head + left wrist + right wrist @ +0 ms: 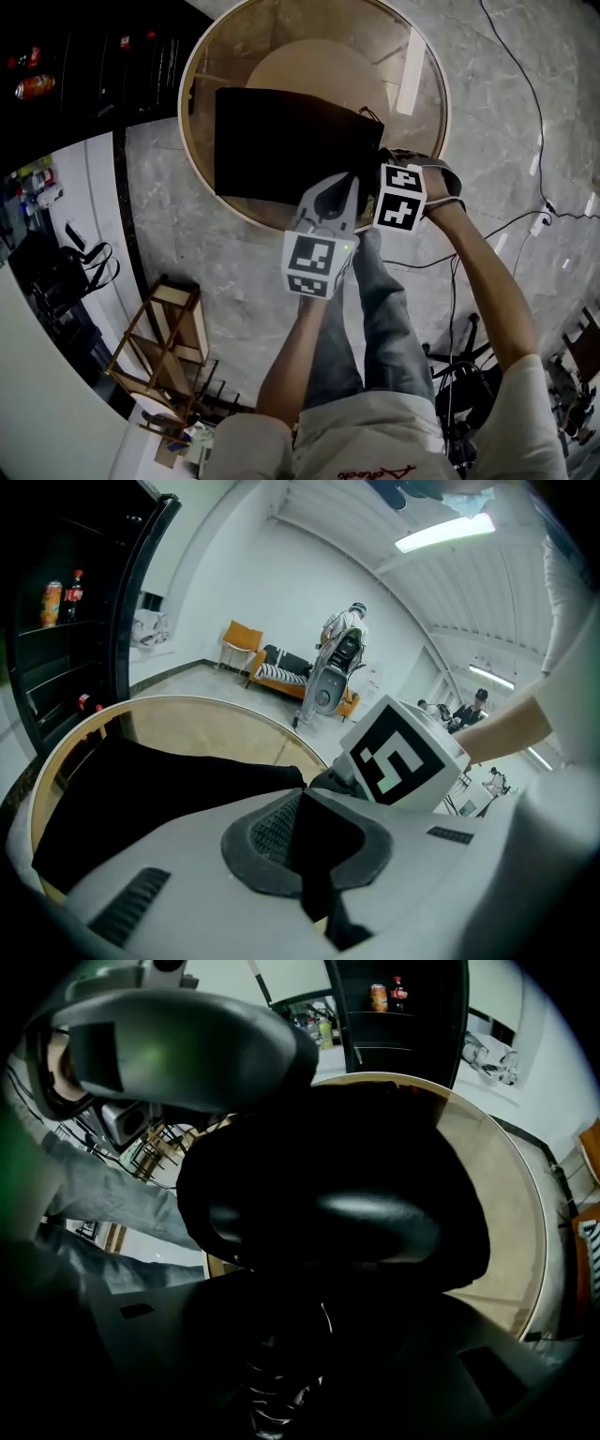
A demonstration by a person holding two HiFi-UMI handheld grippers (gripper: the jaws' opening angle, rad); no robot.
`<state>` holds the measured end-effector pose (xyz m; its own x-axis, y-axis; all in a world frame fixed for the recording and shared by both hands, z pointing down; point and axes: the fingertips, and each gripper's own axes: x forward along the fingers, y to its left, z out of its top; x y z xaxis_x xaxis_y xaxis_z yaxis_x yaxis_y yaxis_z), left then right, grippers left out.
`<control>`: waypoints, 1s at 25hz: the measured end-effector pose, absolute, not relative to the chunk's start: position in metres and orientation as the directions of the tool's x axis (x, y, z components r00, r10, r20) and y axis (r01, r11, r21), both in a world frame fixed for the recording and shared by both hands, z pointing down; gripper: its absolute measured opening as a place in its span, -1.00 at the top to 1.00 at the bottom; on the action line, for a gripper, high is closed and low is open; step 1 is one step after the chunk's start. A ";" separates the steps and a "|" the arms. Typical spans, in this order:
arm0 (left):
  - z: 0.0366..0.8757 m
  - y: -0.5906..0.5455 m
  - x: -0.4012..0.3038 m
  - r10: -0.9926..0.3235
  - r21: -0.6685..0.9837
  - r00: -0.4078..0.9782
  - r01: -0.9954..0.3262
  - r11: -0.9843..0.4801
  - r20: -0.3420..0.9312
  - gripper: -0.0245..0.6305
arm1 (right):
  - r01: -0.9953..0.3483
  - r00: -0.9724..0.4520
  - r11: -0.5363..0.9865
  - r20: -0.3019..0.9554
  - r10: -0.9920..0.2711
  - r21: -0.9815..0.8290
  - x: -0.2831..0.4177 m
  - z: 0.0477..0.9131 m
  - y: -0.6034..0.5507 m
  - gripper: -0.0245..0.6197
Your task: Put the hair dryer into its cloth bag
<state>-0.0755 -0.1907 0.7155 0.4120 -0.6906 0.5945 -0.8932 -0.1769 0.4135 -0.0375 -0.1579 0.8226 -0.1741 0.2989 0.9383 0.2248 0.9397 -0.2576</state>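
Note:
A black cloth bag [281,141] lies on a round glass-topped table [309,56]. At the bag's near right corner my left gripper [349,183] is shut, pinching the bag's edge; in the left gripper view the black cloth [141,799] runs into its closed jaws [309,855]. My right gripper [394,187] points steeply down at the same corner, right beside the left one. In the right gripper view a glossy black hair dryer [328,1218] sits in its jaws [300,1335], ringed by the black cloth. The dryer's coiled cord [272,1401] shows just below. The dryer is hidden in the head view.
The table's wooden rim [206,728] curves round the bag. Black shelving with bottles [37,84] stands at the far left, and a wooden frame [164,347] is on the floor at the near left. Cables [525,94] trail over the marble floor at the right. People [347,630] are in the room's background.

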 end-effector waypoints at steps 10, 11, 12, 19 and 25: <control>0.716 -0.192 -0.085 -0.702 0.459 0.419 -0.876 -0.145 0.577 0.84 | 0.263 -0.155 0.931 0.942 0.299 -0.252 -0.071 0.831 -0.164 0.31; 0.718 -0.192 -0.087 -0.703 0.467 0.418 -0.874 -0.137 0.576 0.84 | 0.262 -0.148 0.931 0.943 0.299 -0.254 -0.071 0.833 -0.164 0.31; 0.719 -0.191 -0.089 -0.702 0.472 0.417 -0.872 -0.131 0.577 0.84 | 0.261 -0.144 0.932 0.944 0.297 -0.253 -0.072 0.835 -0.164 0.31; 0.728 -0.185 -0.096 -0.690 0.472 0.415 -0.874 -0.120 0.593 0.84 | 0.281 -0.114 0.935 0.960 0.256 -0.216 -0.074 0.847 -0.162 0.31; 0.729 -0.186 -0.096 -0.688 0.474 0.418 -0.872 -0.120 0.594 0.84 | 0.291 -0.125 0.941 0.968 0.216 -0.172 -0.075 0.849 -0.164 0.30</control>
